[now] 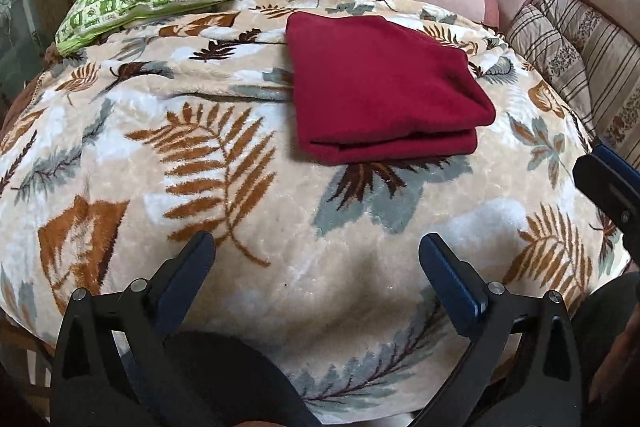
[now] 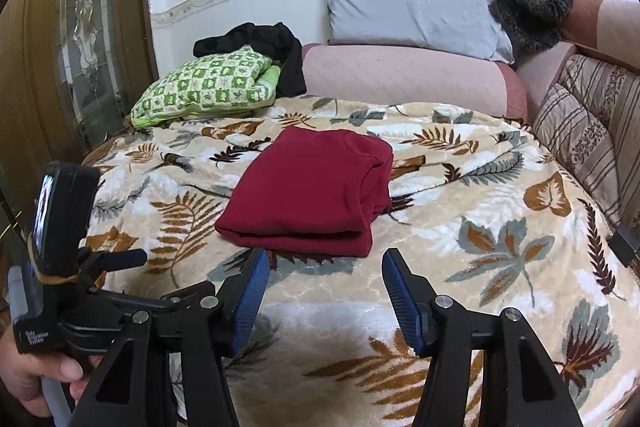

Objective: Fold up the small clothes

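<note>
- My left gripper [image 1: 316,259] has its dark-blue fingers [image 1: 450,275] spread wide, with only bare blanket between them; it holds nothing.
- My right gripper [image 2: 323,281] has its jaws about half open and empty. The pads sit just short of the near edge of the dark red, soft knit garment [image 2: 308,199] without touching it.
- That garment lies folded into a thick rectangle on the cream fleece blanket printed with brown and grey leaves [image 1: 240,155]. In the left wrist view it sits at about one o'clock from the gripper, well apart; in the right wrist view it is at twelve o'clock, just beyond the tips.
- I judge the fold on this piece to be done or nearly done, with both grippers clear of it.
- If I tidy it, I would press lightly along the stacked near edge rather than pinch, since the layers look loose and could slide apart.
- The crumpled black cloth [image 2: 256,43] at eleven o'clock, behind the green-and-white checked cushion [image 2: 208,83], looks like the next piece; I would reach over the red one, not drag across it.
</note>
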A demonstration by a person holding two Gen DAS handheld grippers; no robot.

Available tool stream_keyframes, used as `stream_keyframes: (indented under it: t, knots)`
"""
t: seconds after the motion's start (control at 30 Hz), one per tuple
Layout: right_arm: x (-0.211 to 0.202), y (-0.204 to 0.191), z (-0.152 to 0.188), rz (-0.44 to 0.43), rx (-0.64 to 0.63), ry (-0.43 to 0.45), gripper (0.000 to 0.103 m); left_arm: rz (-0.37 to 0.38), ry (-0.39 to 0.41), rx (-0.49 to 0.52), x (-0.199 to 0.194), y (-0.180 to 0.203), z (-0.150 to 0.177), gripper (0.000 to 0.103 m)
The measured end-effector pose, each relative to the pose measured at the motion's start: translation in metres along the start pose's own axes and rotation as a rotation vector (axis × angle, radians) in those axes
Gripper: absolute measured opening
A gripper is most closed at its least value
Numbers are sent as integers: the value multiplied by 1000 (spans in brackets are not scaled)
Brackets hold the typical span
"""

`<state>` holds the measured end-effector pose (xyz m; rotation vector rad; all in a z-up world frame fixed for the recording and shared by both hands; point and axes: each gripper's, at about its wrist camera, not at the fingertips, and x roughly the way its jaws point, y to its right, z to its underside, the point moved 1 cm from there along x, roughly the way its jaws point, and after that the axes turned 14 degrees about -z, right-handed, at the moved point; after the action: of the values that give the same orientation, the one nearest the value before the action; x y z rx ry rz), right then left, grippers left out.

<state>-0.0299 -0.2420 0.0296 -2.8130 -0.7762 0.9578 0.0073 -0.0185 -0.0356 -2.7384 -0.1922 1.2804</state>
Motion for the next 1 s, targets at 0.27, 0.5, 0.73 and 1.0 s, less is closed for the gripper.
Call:
stream_keyframes:
  t: [0.27,0.5,0.73,1.0]
  knots:
    - [4,1,0,12,11,-7,56,-19,-7,19,9,1,2,102]
    - [8,2,0,23,18,-17,56,-23,-6,37,11,5,4,102]
    - [9,5,-1,30,29,-17,56,-23,-6,47,12,7,5,102]
    - [9,6,0,34,35,-15,56,-21,-7,50,12,8,6,102]
